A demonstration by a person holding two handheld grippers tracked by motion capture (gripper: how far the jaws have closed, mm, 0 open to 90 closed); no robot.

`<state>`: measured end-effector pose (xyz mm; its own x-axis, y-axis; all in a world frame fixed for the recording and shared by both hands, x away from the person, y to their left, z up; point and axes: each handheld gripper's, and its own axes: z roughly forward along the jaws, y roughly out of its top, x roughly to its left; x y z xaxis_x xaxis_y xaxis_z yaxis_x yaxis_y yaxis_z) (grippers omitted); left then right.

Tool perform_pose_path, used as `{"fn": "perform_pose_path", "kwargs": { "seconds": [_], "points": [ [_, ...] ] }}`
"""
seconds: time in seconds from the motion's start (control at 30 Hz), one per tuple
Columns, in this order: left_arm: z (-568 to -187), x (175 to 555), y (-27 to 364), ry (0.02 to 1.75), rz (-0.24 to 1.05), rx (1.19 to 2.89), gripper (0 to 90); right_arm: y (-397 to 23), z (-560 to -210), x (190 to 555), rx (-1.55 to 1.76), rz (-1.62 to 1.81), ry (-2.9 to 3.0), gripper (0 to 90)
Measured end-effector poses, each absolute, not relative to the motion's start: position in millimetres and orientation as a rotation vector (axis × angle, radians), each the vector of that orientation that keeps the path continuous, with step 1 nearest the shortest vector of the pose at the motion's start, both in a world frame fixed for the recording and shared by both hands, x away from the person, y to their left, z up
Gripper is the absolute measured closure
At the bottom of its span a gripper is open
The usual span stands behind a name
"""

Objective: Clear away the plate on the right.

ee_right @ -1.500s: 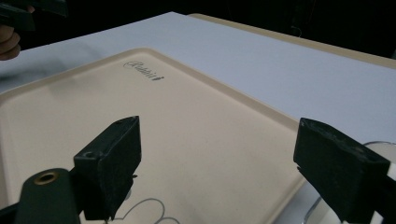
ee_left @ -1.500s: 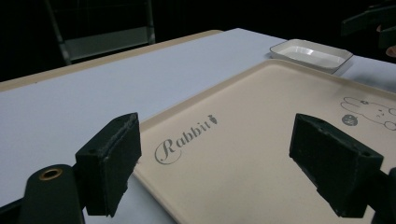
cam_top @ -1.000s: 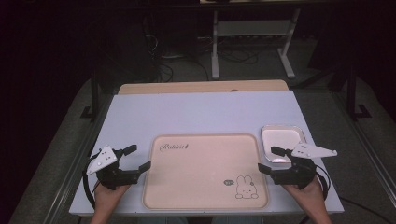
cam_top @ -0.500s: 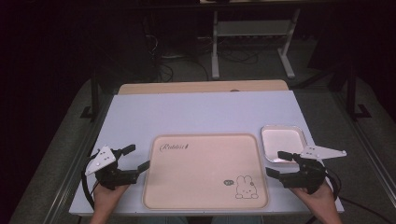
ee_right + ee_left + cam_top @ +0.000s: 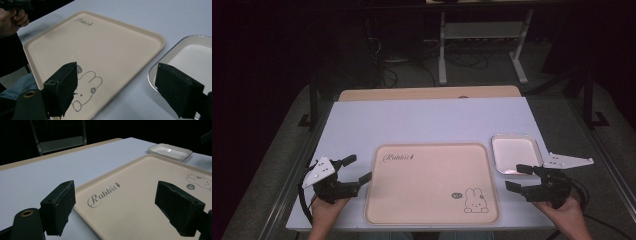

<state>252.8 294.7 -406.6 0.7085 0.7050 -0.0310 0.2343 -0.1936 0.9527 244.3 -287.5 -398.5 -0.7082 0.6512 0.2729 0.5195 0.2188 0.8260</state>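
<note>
A beige tray [image 5: 432, 180] with a rabbit drawing and the word "Rabbit" lies flat in the near middle of the white table. My left gripper [image 5: 358, 168] sits just left of the tray, open, with nothing between its jaws. In the left gripper view the left gripper [image 5: 119, 208] looks across the tray [image 5: 140, 202] at its printed corner. My right gripper [image 5: 513, 177] stands open off the tray's right edge, just in front of a small white square dish [image 5: 515, 135]. In the right gripper view the right gripper [image 5: 120, 91] frames the tray [image 5: 100, 45] and the dish [image 5: 195, 57].
The white table top [image 5: 427, 120] is bare behind the tray, with a wooden strip [image 5: 427, 93] along its far edge. A metal stand [image 5: 482, 35] and cables lie on the dark floor beyond. The left hand [image 5: 12, 17] appears at the top left of the right gripper view.
My right gripper has drawn back to the right and toward the near edge, away from the tray. The left gripper has barely shifted. Both stay open.
</note>
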Motion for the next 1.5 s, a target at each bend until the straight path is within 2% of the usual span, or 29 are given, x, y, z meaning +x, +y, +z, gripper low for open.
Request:
{"fn": "perform_pose_path", "kwargs": {
  "seconds": [1.13,1.3,1.5],
  "points": [
    [-408,255,296,0.758,0.504,1.754,16.2,-370,-394,258,1.493,1.613,2.27,22.0],
    [-408,255,295,0.757,0.503,1.753,16.2,-384,-398,267,1.574,1.544,2.269,22.4],
    [-408,256,295,0.758,0.504,1.757,16.2,-403,-399,287,1.652,1.464,2.27,27.2]
  ]
}}
